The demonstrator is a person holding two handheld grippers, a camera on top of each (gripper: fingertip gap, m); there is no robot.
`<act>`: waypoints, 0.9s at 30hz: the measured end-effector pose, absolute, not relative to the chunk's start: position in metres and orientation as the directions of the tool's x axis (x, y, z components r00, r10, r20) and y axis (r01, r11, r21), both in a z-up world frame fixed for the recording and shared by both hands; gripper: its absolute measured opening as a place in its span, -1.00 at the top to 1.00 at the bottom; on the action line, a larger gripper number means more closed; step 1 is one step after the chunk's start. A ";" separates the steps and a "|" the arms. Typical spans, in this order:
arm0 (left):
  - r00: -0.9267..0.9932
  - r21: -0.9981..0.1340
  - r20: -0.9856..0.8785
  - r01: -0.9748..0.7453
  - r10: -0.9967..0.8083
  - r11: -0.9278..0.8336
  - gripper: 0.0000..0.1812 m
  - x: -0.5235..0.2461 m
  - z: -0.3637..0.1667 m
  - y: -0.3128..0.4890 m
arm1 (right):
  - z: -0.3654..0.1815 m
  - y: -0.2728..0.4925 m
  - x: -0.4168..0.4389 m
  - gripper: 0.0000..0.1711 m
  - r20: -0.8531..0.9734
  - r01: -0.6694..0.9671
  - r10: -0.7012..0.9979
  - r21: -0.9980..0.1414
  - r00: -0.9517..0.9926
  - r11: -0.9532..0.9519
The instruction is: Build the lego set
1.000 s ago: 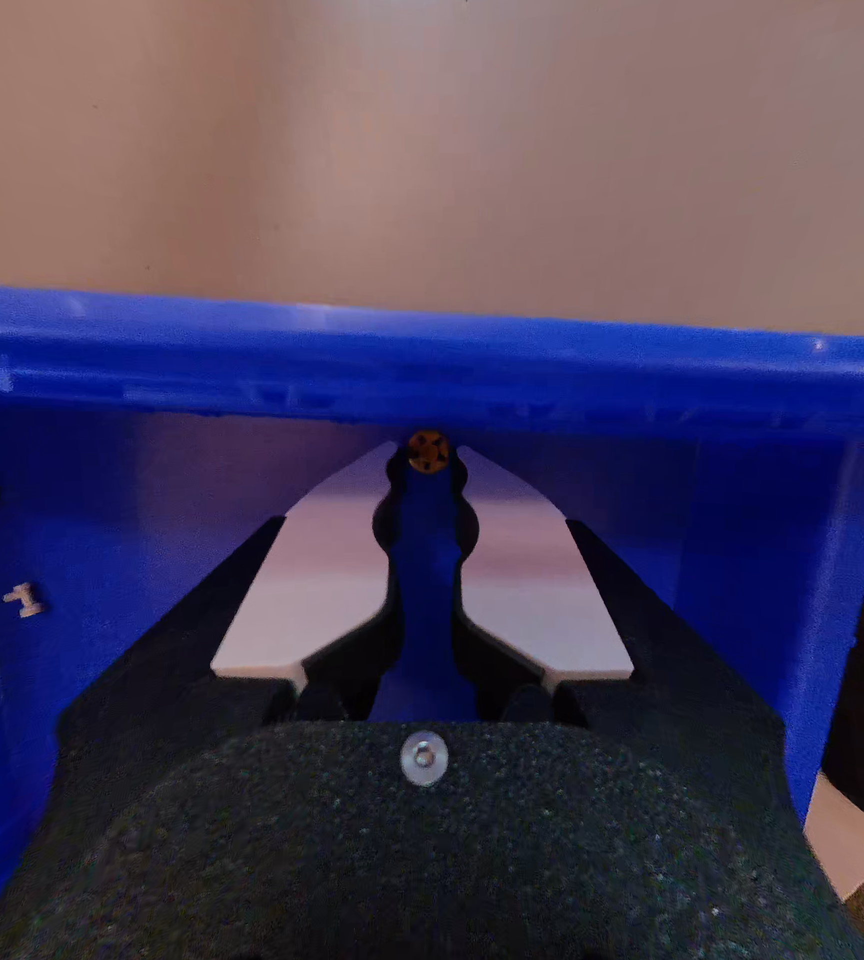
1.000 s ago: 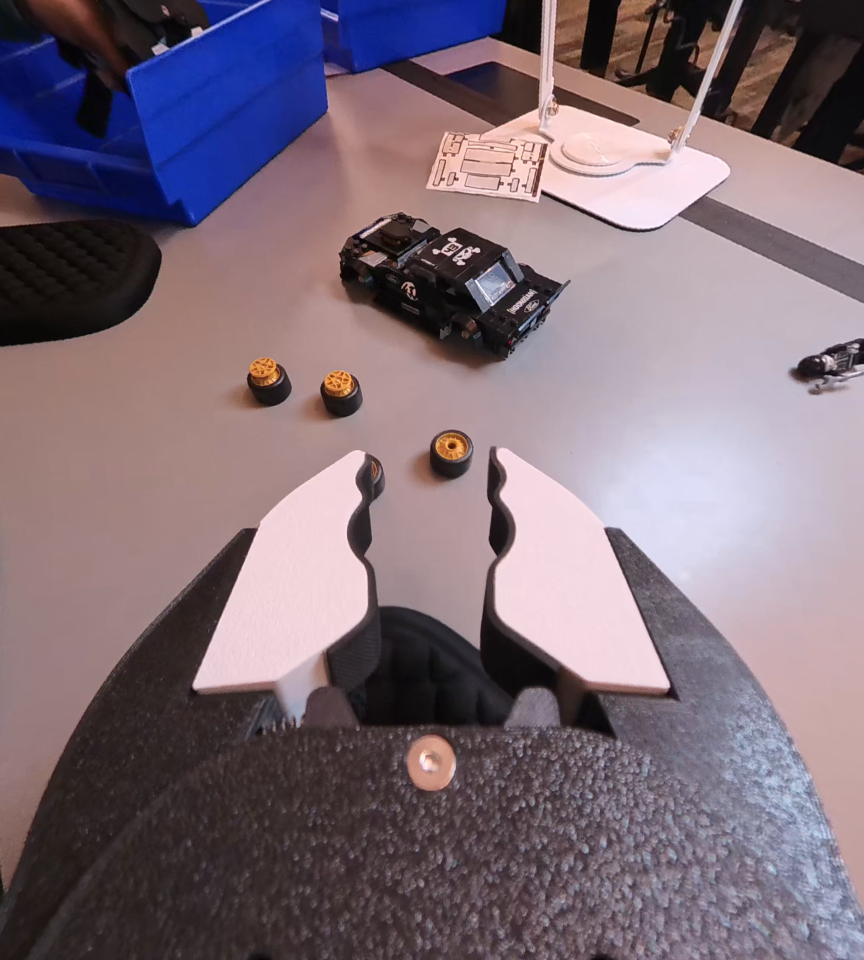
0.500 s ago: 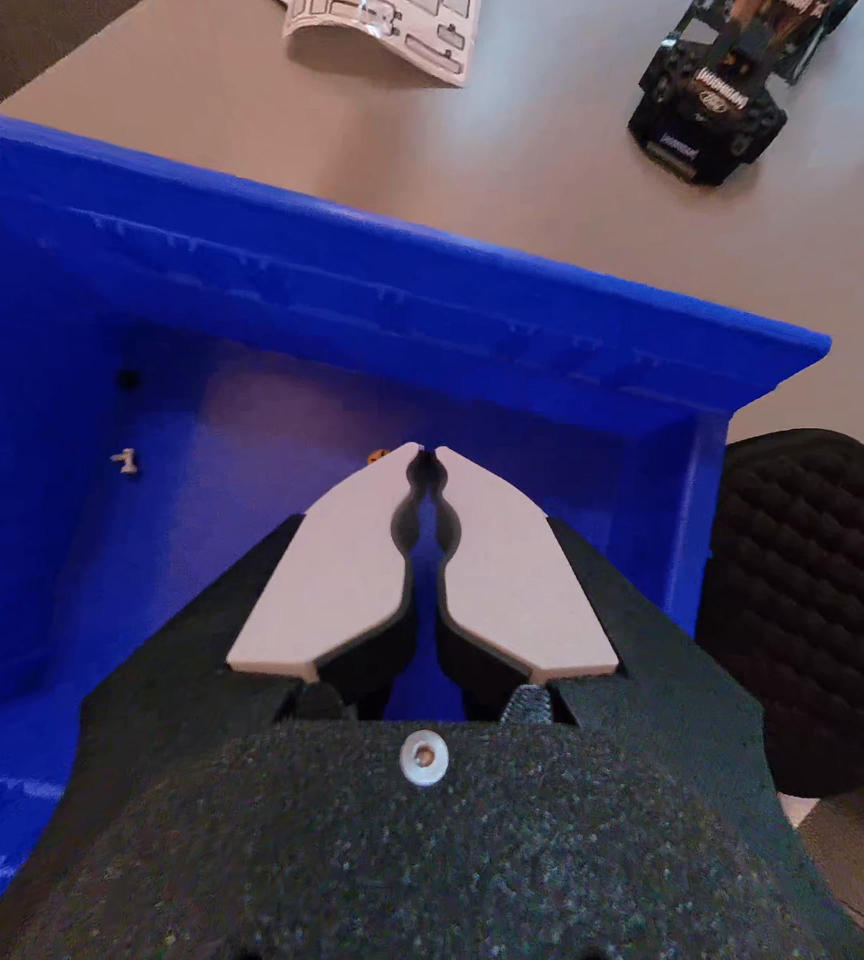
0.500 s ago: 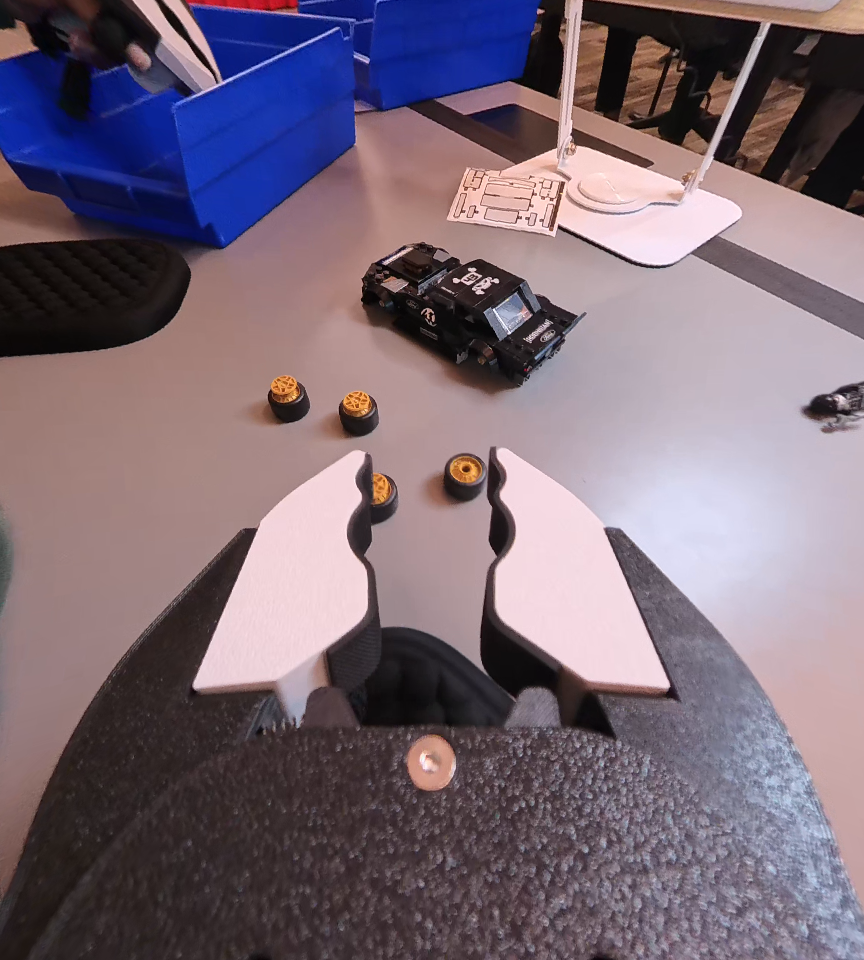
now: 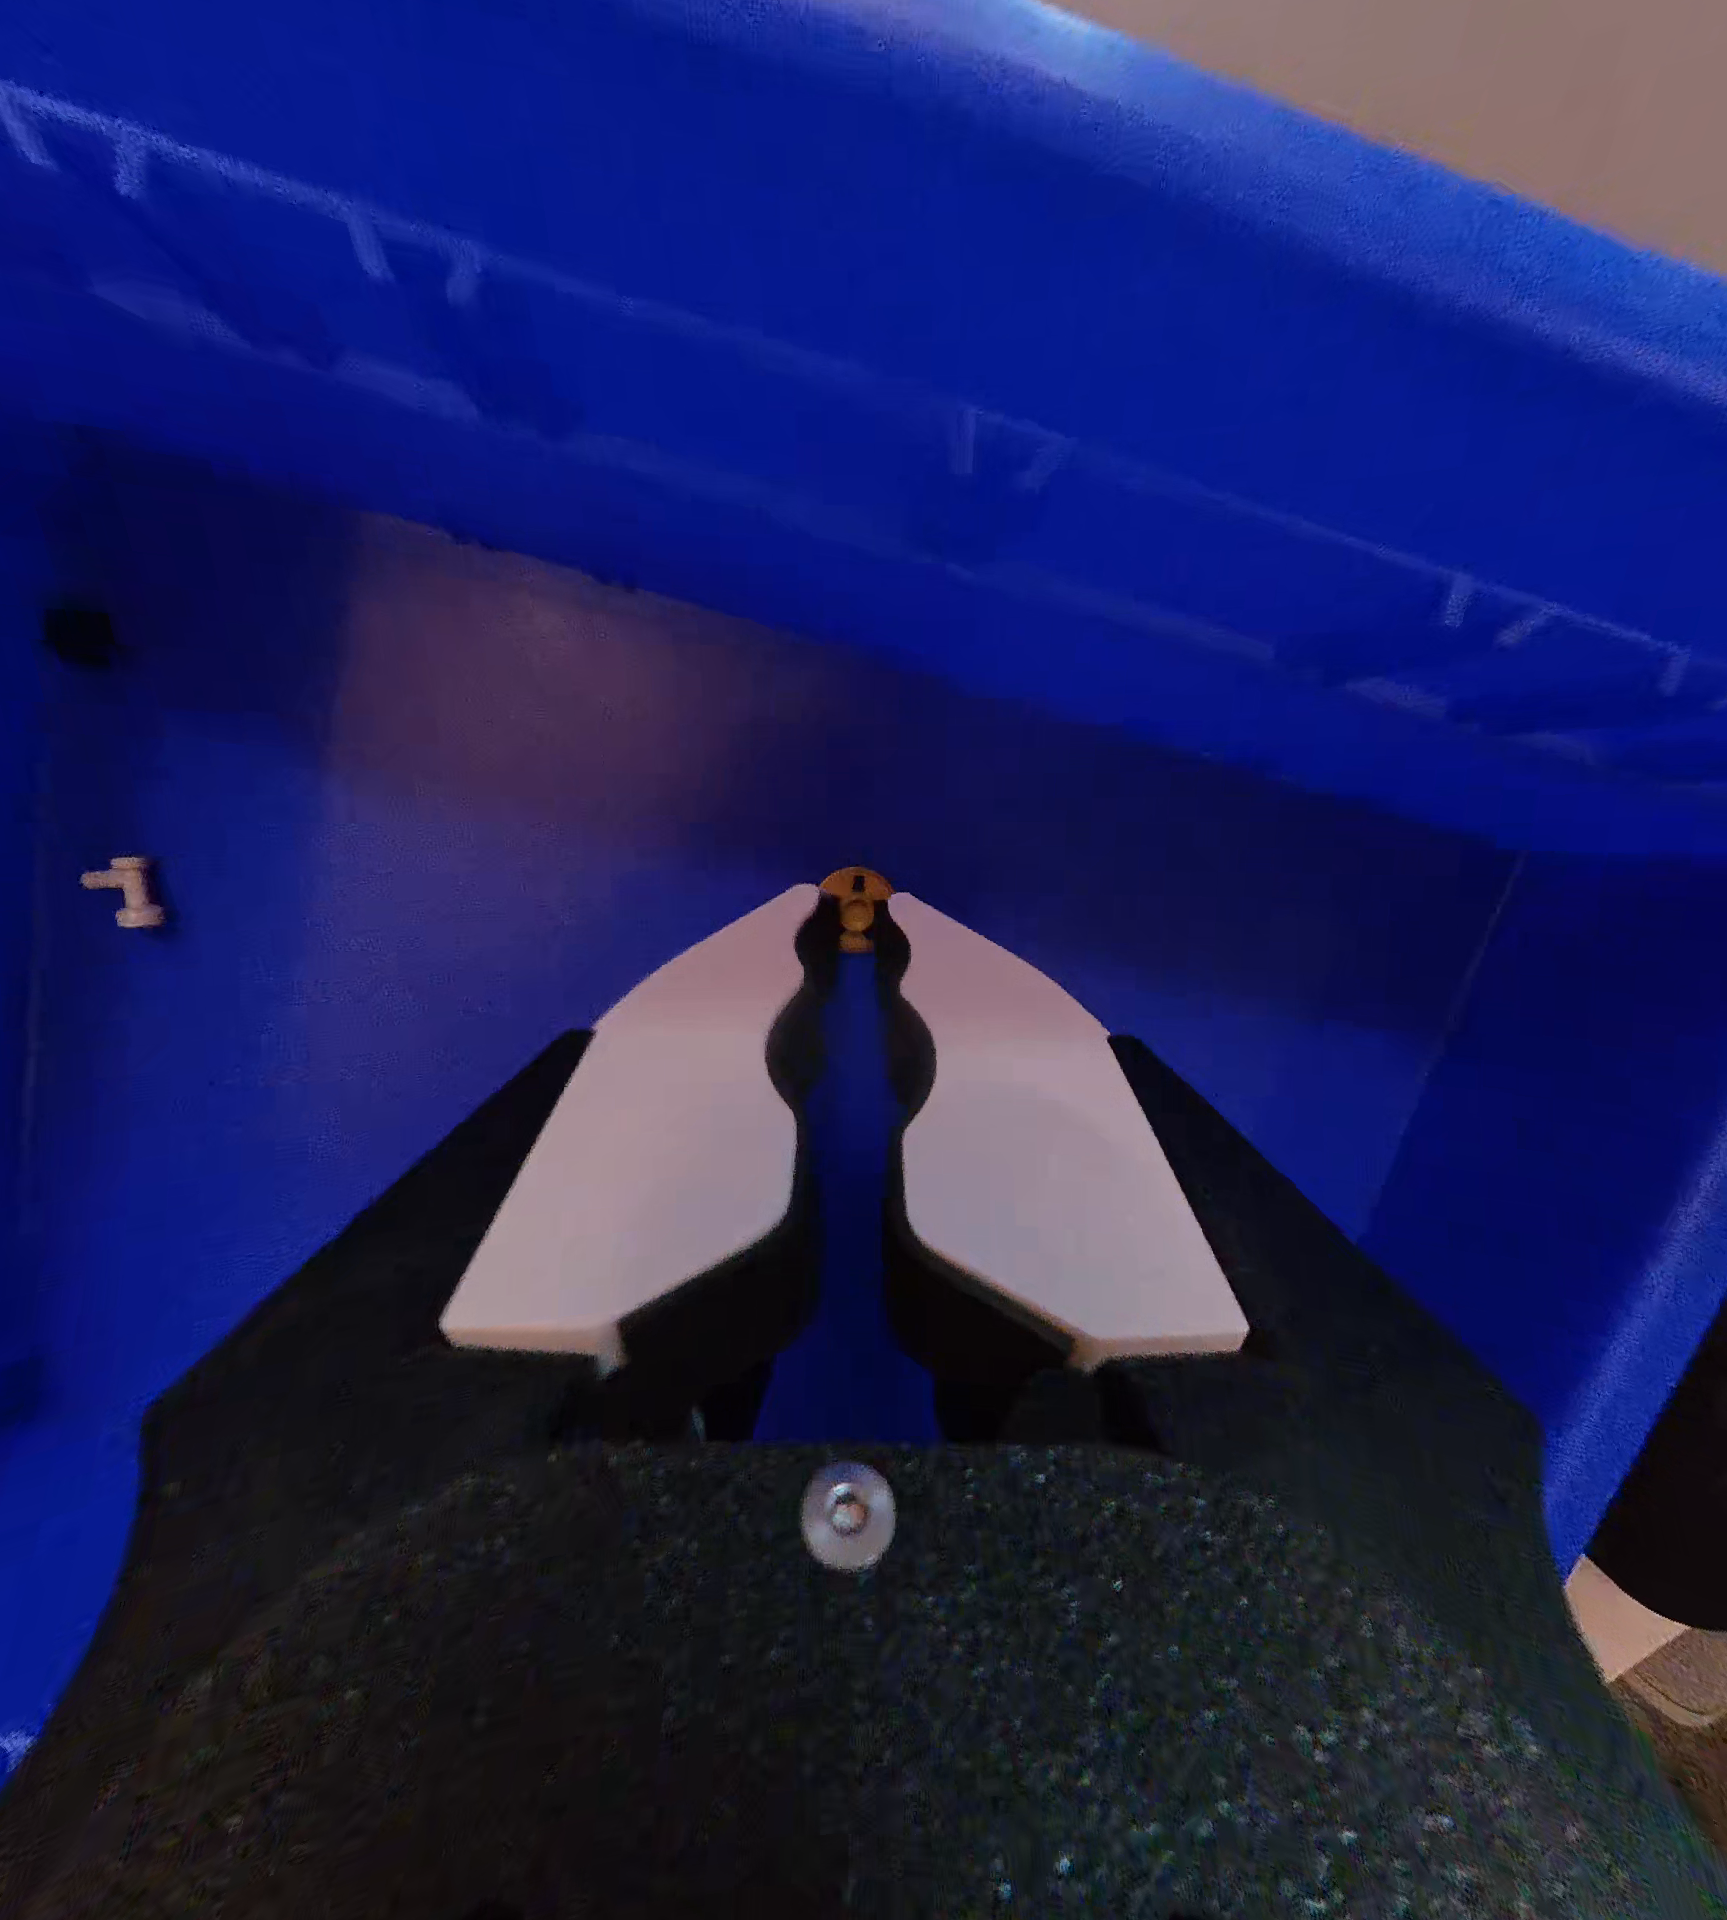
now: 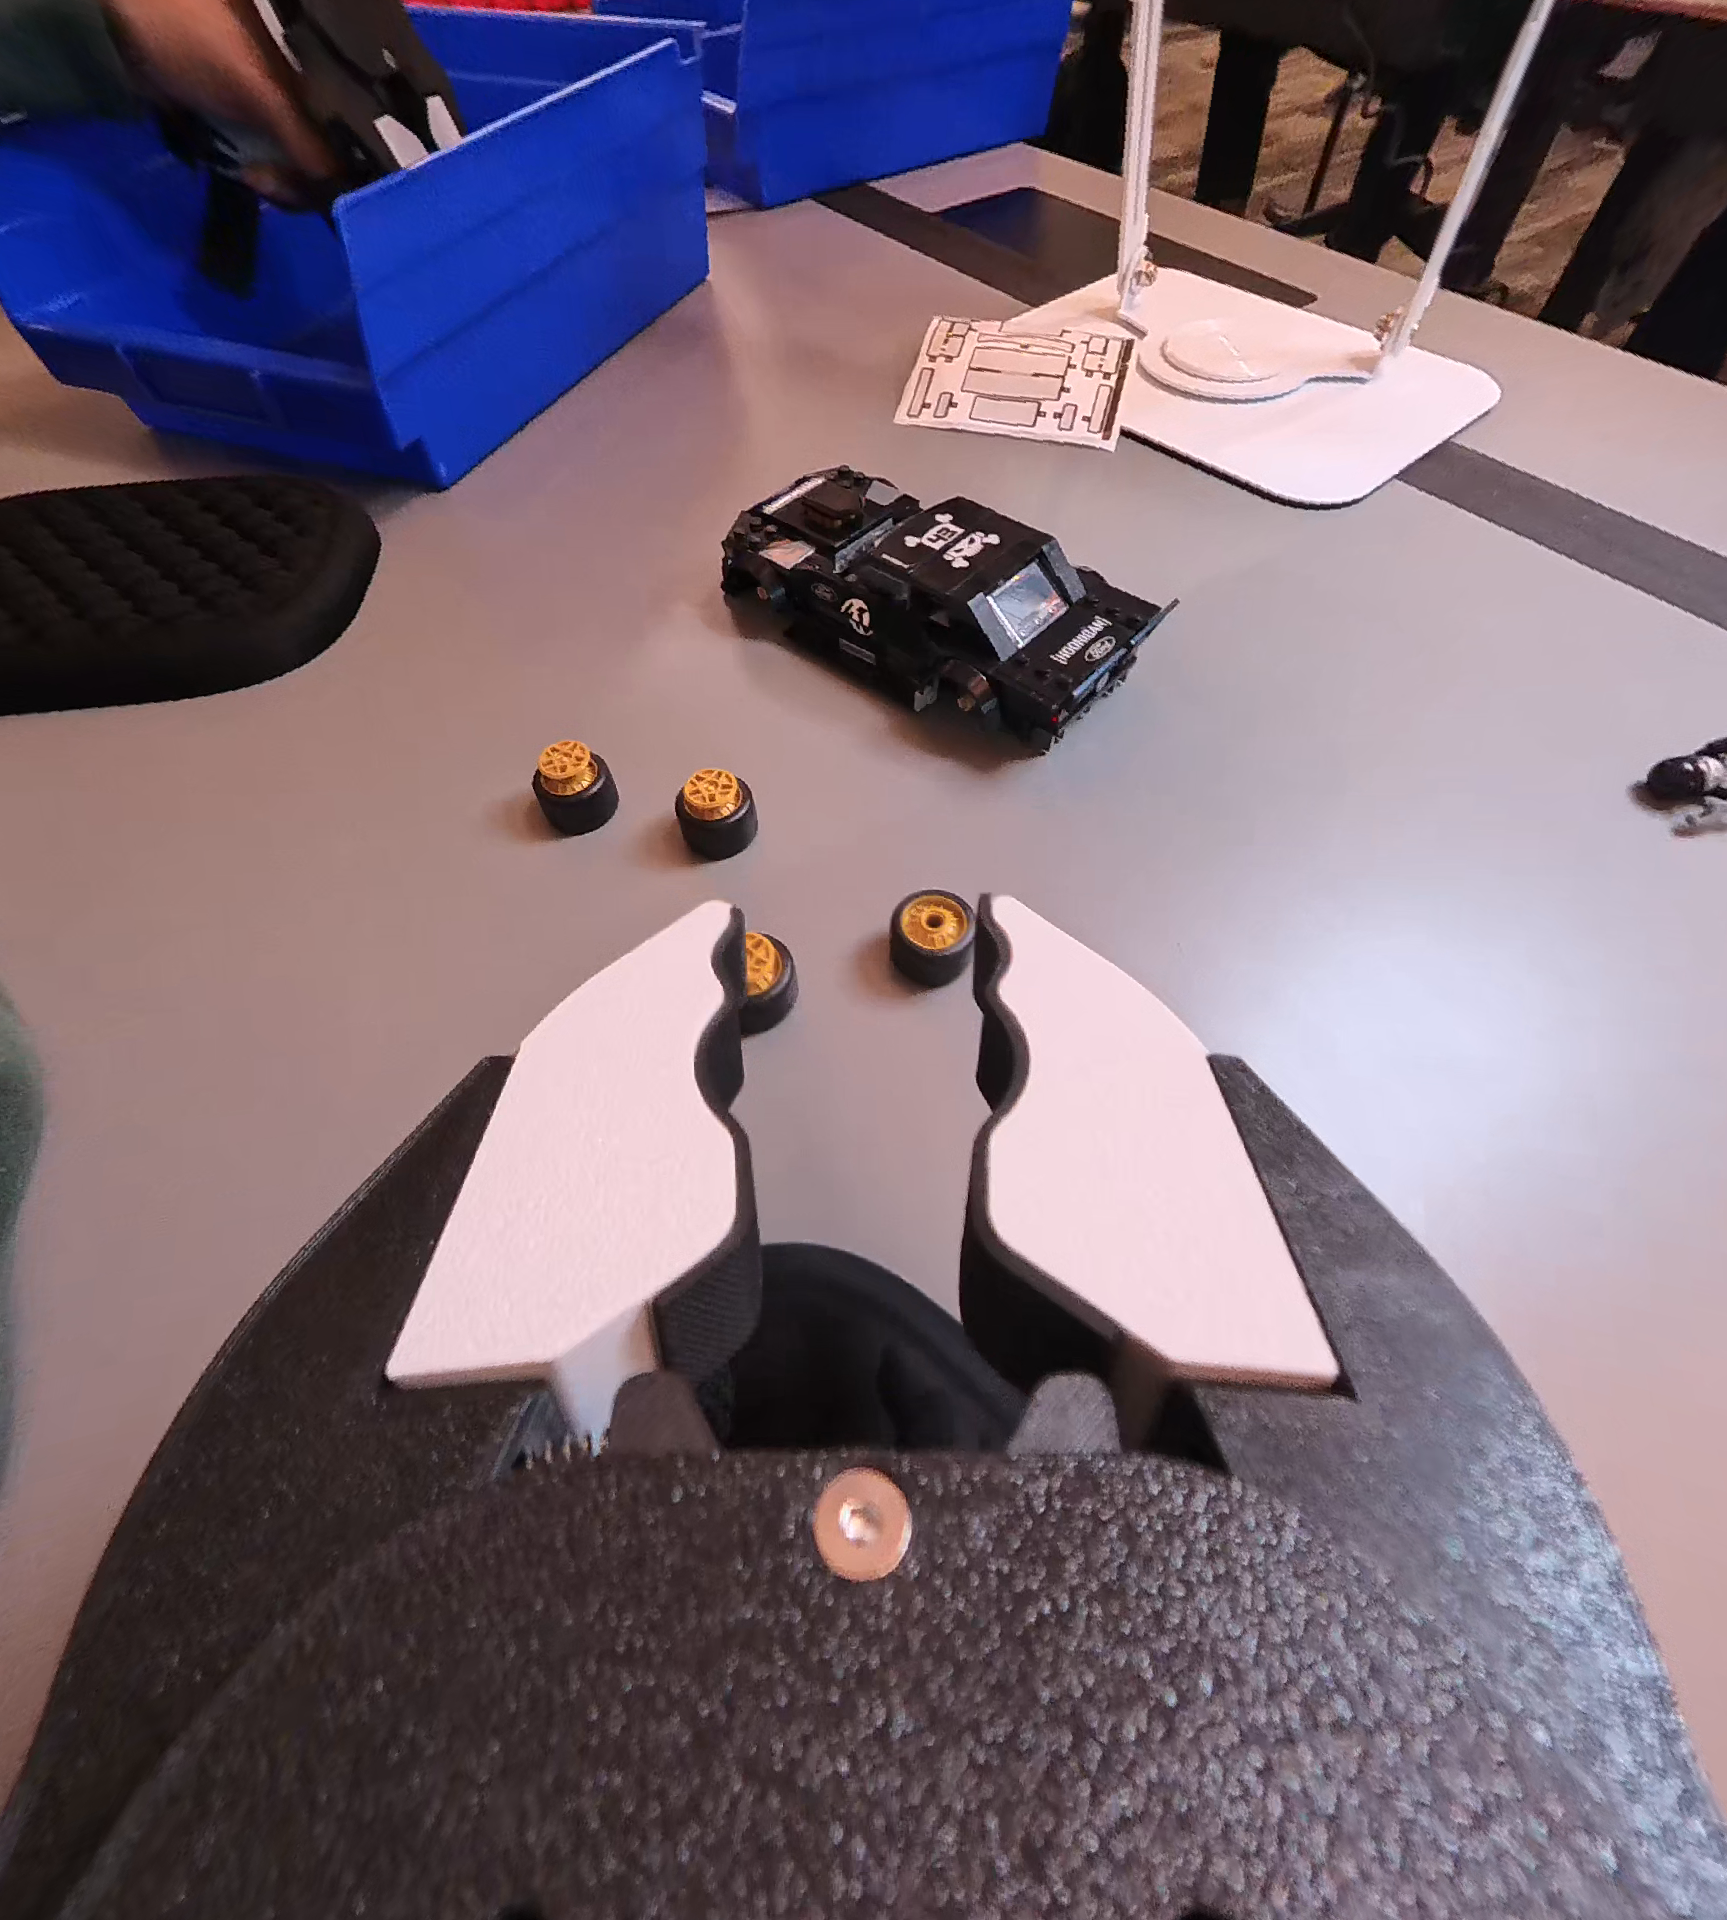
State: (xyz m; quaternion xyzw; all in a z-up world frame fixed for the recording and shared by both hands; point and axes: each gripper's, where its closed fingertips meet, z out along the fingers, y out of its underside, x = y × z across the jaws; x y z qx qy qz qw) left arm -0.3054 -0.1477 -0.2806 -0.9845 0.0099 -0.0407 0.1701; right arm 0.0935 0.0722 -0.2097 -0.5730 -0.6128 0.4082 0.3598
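My left gripper (image 5: pixel 854 914) is down inside the blue bin (image 5: pixel 838 312), its jaws drawn nearly together and pinched at the very tips on a small gold piece (image 5: pixel 854 902). Off to the left of those tips a tiny pale peg (image 5: pixel 134 890) lies on the bin floor, well apart from what I hold.

My right gripper (image 6: pixel 857 920) hangs over the grey table (image 6: pixel 1358 987) with its jaws apart and nothing between them. Just ahead of the right finger stands a gold-hubbed wheel (image 6: pixel 932 935); another wheel (image 6: pixel 765 977) is half hidden behind the left finger. Two more wheels (image 6: pixel 641 795) sit side by side farther ahead and to the left. Beyond them, straight ahead, the black car (image 6: pixel 942 613) rests on the table without wheels. A small dark part (image 6: pixel 1726 779) lies far to the right, a sticker sheet (image 6: pixel 1020 384) beyond the car, and a black pad (image 6: pixel 121 582) to the far left.
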 end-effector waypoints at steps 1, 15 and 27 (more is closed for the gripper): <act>0.996 -0.332 0.082 -0.006 -0.035 -0.943 0.92 -0.305 -0.281 -0.148 | -0.210 0.073 0.094 0.51 -0.029 0.409 0.996 -0.913 -0.082 0.007; 0.993 -0.468 0.105 -0.004 -0.060 -0.884 0.93 -0.296 -0.246 -0.145 | -0.207 0.071 0.097 0.51 -0.017 0.395 0.997 -0.918 -0.075 0.014; 0.532 -0.833 0.488 0.520 -0.692 -0.187 0.95 -0.122 -0.038 -0.113 | -0.133 -0.001 0.036 0.53 0.107 0.106 0.955 -0.984 -0.276 0.141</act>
